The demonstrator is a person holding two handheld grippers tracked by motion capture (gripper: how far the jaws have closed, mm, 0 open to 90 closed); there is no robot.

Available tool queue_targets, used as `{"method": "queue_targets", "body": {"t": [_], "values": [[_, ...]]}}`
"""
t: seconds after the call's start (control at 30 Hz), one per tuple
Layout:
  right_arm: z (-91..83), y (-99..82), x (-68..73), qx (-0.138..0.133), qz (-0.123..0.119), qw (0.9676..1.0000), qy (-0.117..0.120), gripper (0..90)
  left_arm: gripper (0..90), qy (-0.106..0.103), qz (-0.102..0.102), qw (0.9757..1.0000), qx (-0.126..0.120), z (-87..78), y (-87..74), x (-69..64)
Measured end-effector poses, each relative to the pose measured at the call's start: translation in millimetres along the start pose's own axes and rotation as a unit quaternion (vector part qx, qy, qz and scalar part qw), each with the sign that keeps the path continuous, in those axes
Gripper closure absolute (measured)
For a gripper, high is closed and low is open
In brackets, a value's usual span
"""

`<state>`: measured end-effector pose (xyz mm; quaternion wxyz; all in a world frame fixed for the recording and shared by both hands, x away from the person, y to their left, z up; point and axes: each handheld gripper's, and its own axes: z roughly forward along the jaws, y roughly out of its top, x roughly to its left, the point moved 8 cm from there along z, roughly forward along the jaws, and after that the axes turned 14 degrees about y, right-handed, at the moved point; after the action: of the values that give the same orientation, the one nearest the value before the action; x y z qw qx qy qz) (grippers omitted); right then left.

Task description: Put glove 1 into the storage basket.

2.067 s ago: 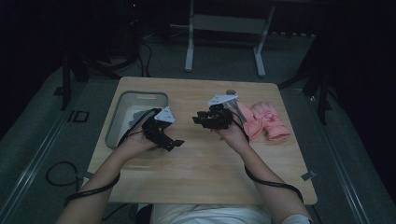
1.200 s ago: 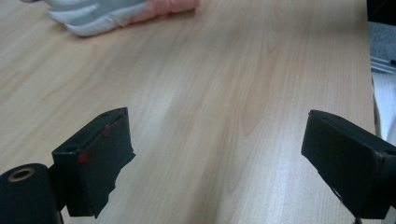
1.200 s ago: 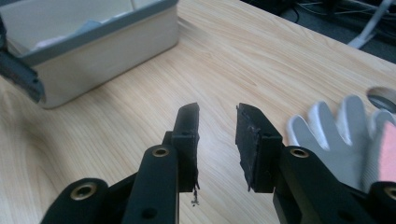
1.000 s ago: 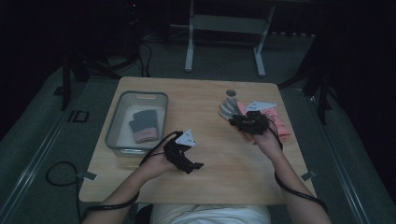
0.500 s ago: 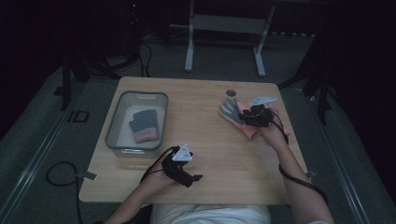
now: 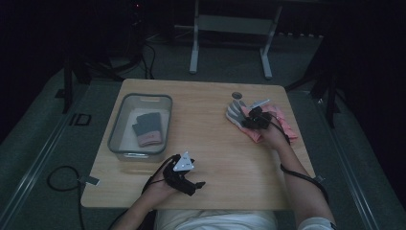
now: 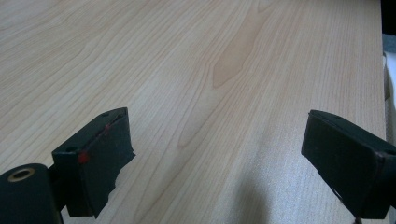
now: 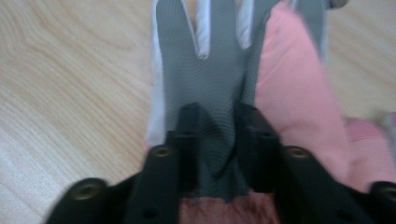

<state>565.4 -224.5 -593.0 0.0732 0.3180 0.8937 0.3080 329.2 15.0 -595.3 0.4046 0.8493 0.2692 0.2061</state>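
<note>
From the high view, the right gripper [image 6: 250, 120] sits on a grey glove with white edges [image 6: 234, 114] at the far right part of the light wooden desk [image 6: 210, 120]. This grey glove lies on top of a pile of soft pink gloves [image 6: 282, 125]. The clear plastic bin [image 6: 117, 133] on the left already holds one dark grey glove with a pink cuff [image 6: 147, 129]. The left gripper [image 6: 189, 182] rests low near the front edge of the desk, well apart from the gloves.

In the left gripper view, its two black fingers [image 7: 95, 163] stand wide open with only bare wood between them. It holds nothing.

In the right gripper view, the black fingers [image 8: 189, 140] have just been closing and now pinch a fold of the grey glove [image 8: 210, 84] near its cuff. A pink glove [image 8: 289, 98] lies just beside it, touching it.

The pinch takes only a small bunch of cloth, so the glove could slip out when lifted. The pink glove underneath might get caught and come up too. The glove would hang floppy, so it could drag on the desk or catch the bin's rim.
</note>
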Motion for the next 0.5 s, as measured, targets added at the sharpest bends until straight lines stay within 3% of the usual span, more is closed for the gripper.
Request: {"method": "queue_targets", "body": {"t": [0.17,0.27,0.33,0.5], "values": [[1.6,-0.1,-0.5,-0.003,0.019,0.9998,-0.007,83.4,8.1,0.006,0.008,0.9999,-0.001,1.5,-1.9,-2.3],[-0.6,1.2,0.4,-0.02,0.049,0.9985,-0.011,86.2,8.2,0.006,0.008,1.0,0.002,1.6,-2.7,-2.9],[-7.4,5.2,2.1,-0.031,0.074,0.9965,-0.022,87.7,8.1,0.004,0.006,1.0,0.002,0.7,-2.9,-3.5],[-32.2,22.2,18.0,-0.073,0.093,0.9921,-0.041,88.1,8.1,0.012,0.01,0.9999,0.004,0.7,-4.3,-0.4]]}}
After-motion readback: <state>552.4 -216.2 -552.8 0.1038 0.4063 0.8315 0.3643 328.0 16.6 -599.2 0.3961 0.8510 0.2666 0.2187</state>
